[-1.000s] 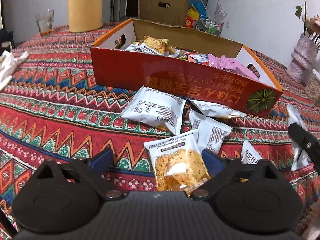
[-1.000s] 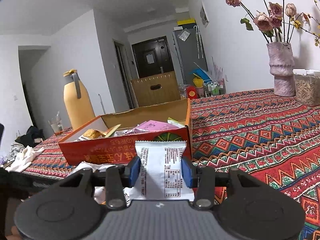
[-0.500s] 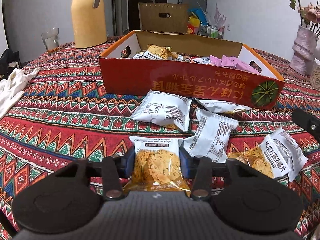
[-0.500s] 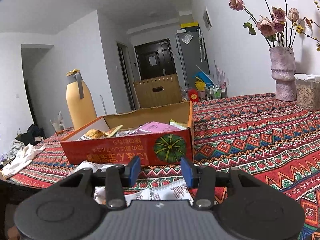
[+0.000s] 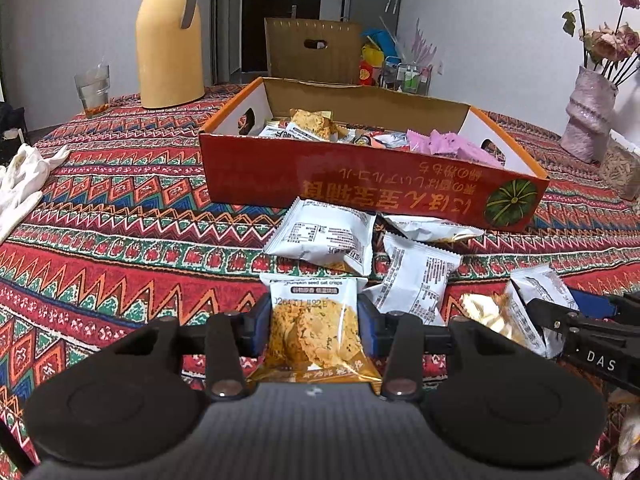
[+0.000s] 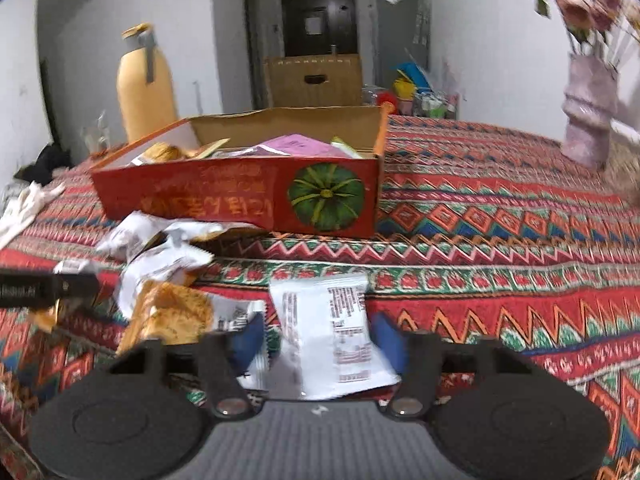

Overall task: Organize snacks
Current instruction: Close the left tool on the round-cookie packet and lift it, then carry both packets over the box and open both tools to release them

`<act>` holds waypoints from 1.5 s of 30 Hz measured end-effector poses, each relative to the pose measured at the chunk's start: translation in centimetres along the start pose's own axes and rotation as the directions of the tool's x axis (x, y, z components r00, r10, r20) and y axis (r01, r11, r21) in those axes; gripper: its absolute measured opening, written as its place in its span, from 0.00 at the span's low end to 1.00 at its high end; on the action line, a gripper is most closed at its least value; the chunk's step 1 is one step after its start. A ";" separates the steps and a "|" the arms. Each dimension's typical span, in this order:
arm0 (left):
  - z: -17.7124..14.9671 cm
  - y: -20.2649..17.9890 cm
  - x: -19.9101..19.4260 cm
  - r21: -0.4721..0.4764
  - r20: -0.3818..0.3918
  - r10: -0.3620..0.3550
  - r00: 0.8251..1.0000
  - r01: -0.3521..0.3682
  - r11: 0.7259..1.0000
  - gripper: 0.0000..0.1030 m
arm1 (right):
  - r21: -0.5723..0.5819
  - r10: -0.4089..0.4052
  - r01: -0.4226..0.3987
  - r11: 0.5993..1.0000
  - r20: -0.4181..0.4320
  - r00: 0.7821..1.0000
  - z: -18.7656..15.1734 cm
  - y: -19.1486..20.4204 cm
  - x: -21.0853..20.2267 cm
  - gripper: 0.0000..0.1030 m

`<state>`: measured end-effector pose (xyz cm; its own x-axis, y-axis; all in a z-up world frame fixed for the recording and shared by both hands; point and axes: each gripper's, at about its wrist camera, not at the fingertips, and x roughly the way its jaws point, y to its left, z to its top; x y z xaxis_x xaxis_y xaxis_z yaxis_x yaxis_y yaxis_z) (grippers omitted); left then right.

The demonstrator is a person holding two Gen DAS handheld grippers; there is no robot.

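My left gripper is shut on an oat crisp packet, held a little above the cloth in front of the red cardboard box. The box holds several snack packets, among them pink ones. White packets lie on the cloth before the box. My right gripper is open, low over the table, with a white packet lying between its fingers. The box also shows in the right wrist view. A crisp packet lies left of the right gripper.
A yellow thermos and a glass stand at the back left. White cloth lies at the left edge. A pink vase with flowers stands at the back right. A patterned tablecloth covers the table.
My left gripper closed on the oat crisp packet and lifted it. My right gripper let go of its white packet, then dropped down over the packets on the table.
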<state>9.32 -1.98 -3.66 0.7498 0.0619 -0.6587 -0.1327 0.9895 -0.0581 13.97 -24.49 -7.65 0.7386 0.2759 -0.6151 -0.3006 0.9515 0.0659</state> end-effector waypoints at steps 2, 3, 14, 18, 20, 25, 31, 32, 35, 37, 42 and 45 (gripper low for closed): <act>0.1 0.1 -0.1 -0.001 0.005 -0.006 1.000 0.006 1.000 0.43 | 0.002 -0.001 0.001 1.000 0.023 1.000 0.1 -0.1 -0.4 0.40; 0.1 0.2 -0.2 -0.003 0.008 -0.008 1.000 0.008 1.000 0.43 | 0.004 -0.007 0.007 1.000 0.035 0.999 0.3 -0.1 -0.7 0.40; 2.1 0.0 -1.2 0.016 0.078 -0.027 0.997 0.026 1.000 0.43 | 0.025 -0.028 0.024 0.999 0.154 0.988 3.1 -0.4 -2.9 0.40; 3.4 -0.2 -1.6 0.026 0.114 -0.033 0.993 0.030 0.999 0.43 | 0.021 -0.022 0.018 1.000 0.188 0.982 4.5 0.3 -3.1 0.40; 4.1 -0.4 -1.7 0.033 0.133 -0.036 0.990 0.032 0.999 0.43 | 0.018 -0.020 0.016 1.000 0.204 0.979 5.2 0.7 -3.1 0.40; 6.0 -0.8 -1.8 0.044 0.172 -0.049 0.984 0.042 0.998 0.43 | 0.015 -0.017 0.014 1.000 0.236 0.972 7.1 1.5 -2.6 0.40; 8.4 -1.1 -1.3 0.040 0.207 -0.069 0.976 0.061 0.997 0.43 | 0.019 -0.029 0.025 1.000 0.265 0.964 9.5 2.2 -1.3 0.40; 8.9 -1.2 -1.2 0.040 0.212 -0.069 0.975 0.062 0.997 0.43 | 0.023 -0.031 0.026 0.999 0.267 0.963 9.8 2.2 -1.1 0.40; 10.3 -1.4 -0.8 0.036 0.232 -0.077 0.970 0.070 0.997 0.43 | 0.041 -0.036 0.026 0.999 0.276 0.961 11.1 2.2 -0.1 0.40; 11.1 -1.5 -0.3 0.031 0.242 -0.079 0.967 0.073 0.997 0.43 | 0.050 -0.040 0.027 0.998 0.279 0.959 11.8 2.2 0.6 0.40; 13.4 -1.6 1.3 0.000 0.249 -0.076 0.965 0.078 0.997 0.43 | 0.071 -0.055 0.036 0.997 0.285 0.957 13.6 2.1 2.7 0.40; 14.4 -1.5 2.3 -0.021 0.264 -0.066 0.962 0.074 0.997 0.43 | 0.085 -0.073 0.050 0.995 0.296 0.952 14.6 2.1 4.0 0.40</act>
<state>20.57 -1.47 5.74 0.9014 0.0291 -0.4319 -0.0905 0.9884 -0.1222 25.12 -19.45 1.54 0.9041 0.2334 -0.3580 -0.2107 0.9723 0.1015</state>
